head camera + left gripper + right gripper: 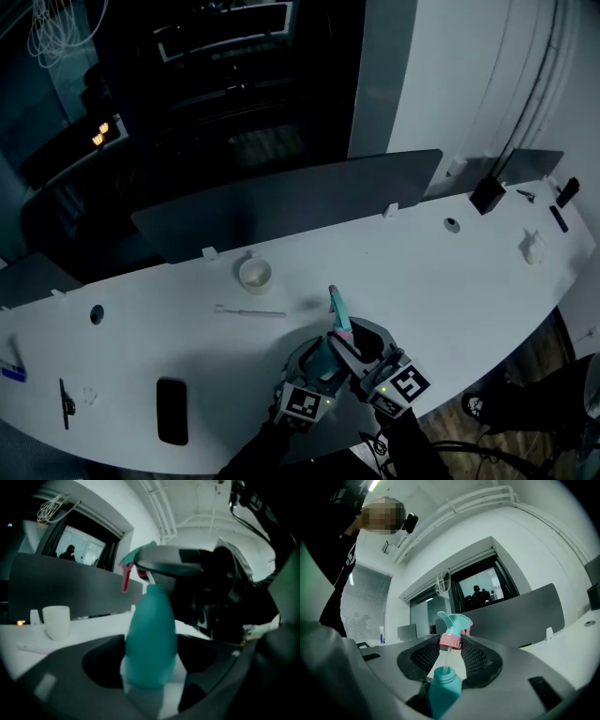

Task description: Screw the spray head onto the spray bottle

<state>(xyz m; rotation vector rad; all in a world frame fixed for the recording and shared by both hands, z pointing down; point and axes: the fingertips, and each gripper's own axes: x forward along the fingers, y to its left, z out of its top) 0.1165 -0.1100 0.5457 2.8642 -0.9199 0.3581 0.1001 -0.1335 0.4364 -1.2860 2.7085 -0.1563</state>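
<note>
The left claw (pixel 151 662) is clamped on the sides of the teal bottle (pixel 151 630), which stands upright at the near edge of the white counter (pixel 450 281). The right claw (pixel 451 648) grips the spray head (pixel 453 620) by its pink collar (pixel 450 641), just above the bottle's open neck. The head's thin tube (pixel 449 660) dips into that neck, with the collar not yet seated.
</note>
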